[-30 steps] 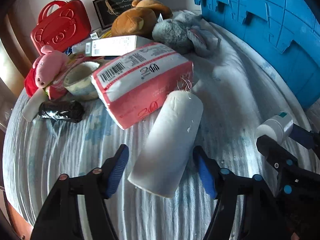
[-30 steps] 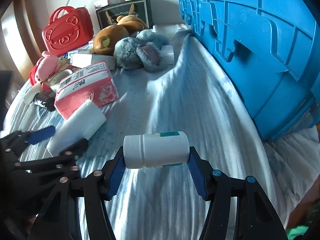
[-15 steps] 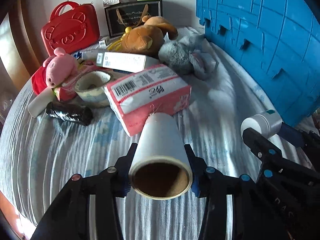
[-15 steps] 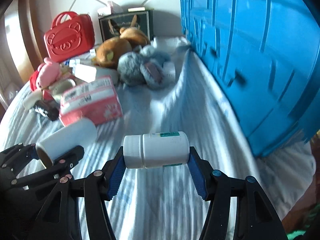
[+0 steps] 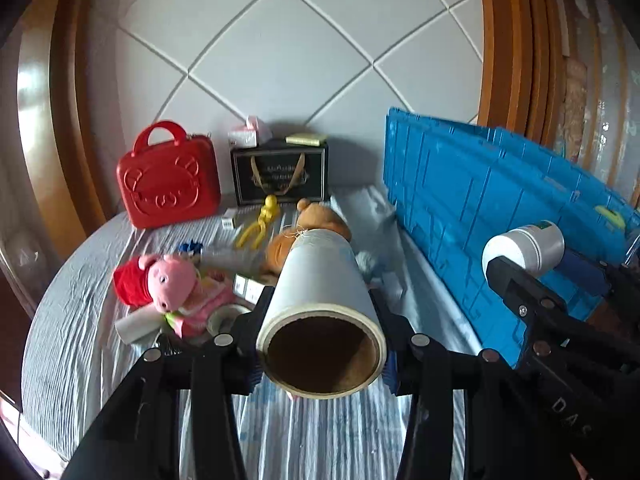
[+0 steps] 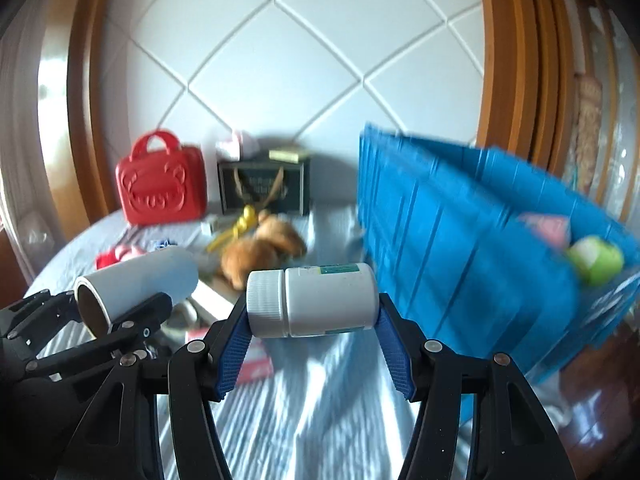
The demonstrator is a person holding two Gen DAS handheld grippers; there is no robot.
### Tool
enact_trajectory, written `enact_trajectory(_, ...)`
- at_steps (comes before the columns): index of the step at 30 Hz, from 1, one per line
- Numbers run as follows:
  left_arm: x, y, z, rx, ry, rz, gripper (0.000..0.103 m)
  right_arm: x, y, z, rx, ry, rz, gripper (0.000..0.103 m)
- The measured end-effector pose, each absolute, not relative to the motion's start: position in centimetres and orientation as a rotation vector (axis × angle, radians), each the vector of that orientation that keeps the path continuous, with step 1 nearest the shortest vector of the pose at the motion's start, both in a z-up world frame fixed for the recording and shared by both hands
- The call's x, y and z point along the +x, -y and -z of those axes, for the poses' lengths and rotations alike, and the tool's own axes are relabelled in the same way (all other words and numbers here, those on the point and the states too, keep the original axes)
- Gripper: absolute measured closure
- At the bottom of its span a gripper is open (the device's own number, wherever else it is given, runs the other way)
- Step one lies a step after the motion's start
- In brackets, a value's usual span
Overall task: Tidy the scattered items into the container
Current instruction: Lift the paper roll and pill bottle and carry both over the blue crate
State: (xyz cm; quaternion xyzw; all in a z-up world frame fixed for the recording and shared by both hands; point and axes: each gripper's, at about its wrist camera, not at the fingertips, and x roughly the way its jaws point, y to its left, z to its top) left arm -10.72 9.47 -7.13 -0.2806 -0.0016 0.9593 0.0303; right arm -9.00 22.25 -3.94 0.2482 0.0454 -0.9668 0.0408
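My left gripper (image 5: 322,354) is shut on a white roll with a brown cardboard core (image 5: 322,304), held up above the bed; it also shows in the right wrist view (image 6: 136,284). My right gripper (image 6: 314,340) is shut on a white pill bottle (image 6: 314,300), held sideways with its ribbed cap to the left; it shows in the left wrist view (image 5: 524,246). The blue crate (image 6: 460,240) stands to the right, with a green ball (image 6: 596,260) and a pink item inside.
On the striped bed sheet (image 5: 80,320) lie a pink pig plush (image 5: 168,280), a brown plush (image 5: 316,224), a yellow toy (image 5: 260,220) and small boxes. A red case (image 5: 168,180) and a black box (image 5: 280,176) stand against the padded headboard.
Both grippers have risen well above the bed with their loads. The left one closed on the roll and lifted it. The crate's inside has come into the right wrist view.
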Motion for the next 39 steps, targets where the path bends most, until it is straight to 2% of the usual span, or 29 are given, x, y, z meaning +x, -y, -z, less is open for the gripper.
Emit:
enact_trajectory(5,-10.0,-12.1,1.9,-0.692,-0.002,-2.948,0.059,-7.9,-25.3,-1.6,0.619,-0.131,3.048,0.043)
enact_trajectory(10,-9.6,-17.8,-2.1,-0.565,-0.034,-2.9,0.059,-7.9,-32.2,-4.9,0.563,-0.137,3.15,0.044)
enact_trajectory(17,-13.3,-29.2,-7.0,-0.522,-0.069,-2.863,0.059,-12.3,-45.2,-8.0,0.628,-0.203,3.194,0.044)
enact_trajectory(21,-17.3,-35.7,-8.9,-0.589,-0.045,-2.866,0.059,-16.8,-51.8,-9.6,0.678,-0.211,3.134,0.044)
enact_trajectory(31,-29.7,-44.6,-9.4,-0.834,-0.106,-2.896,0.059,-29.1,-58.3,-12.1,0.712,-0.219,3.055,0.043)
enact_trajectory(39,-40.8,-47.9,-5.9,-1.064,-0.106,-2.822,0.059,-40.6,-59.4,-9.0,0.901,-0.219,3.025,0.043)
